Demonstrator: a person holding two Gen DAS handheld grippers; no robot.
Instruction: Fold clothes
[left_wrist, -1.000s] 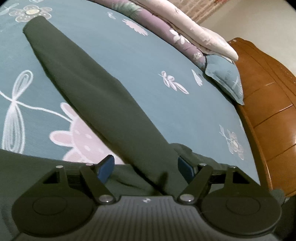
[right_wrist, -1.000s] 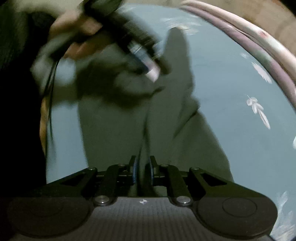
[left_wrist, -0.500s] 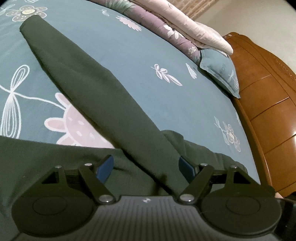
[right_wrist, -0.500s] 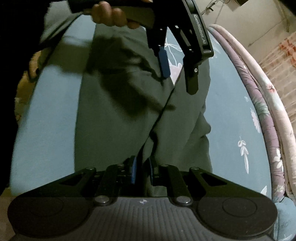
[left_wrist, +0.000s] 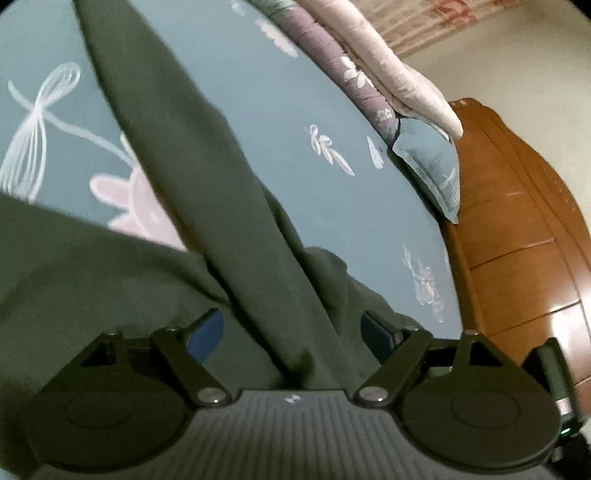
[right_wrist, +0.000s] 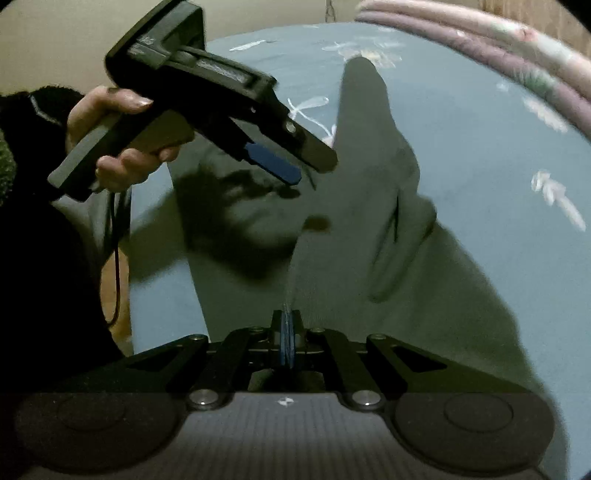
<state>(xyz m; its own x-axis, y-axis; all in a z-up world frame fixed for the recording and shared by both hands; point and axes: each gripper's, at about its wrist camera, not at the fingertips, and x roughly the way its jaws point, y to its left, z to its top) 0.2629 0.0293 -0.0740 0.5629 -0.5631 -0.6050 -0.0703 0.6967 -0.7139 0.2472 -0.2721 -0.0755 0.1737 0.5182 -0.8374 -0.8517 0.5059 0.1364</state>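
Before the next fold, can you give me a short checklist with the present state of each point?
1. Right gripper shut on garment: ok; a pinched ridge rises between its pads.
2. Left gripper off the cloth: ok; jaws wide and opening, sleeve passes between them.
3. Sleeve lies straight: ok.
4. Bed beside garment free: ok.
5. Garment's near hem flat: cannot tell.

Bedroom: floral bedsheet (left_wrist: 332, 206), pillow (left_wrist: 432, 166), wooden headboard (left_wrist: 517, 229).

Left wrist view: low, close over the dark green garment (left_wrist: 229, 221), facing along its sleeve toward the far headboard (left_wrist: 517, 229). Right wrist view: steeper, looking down. Shared: garment and blue bedsheet (right_wrist: 480, 147).
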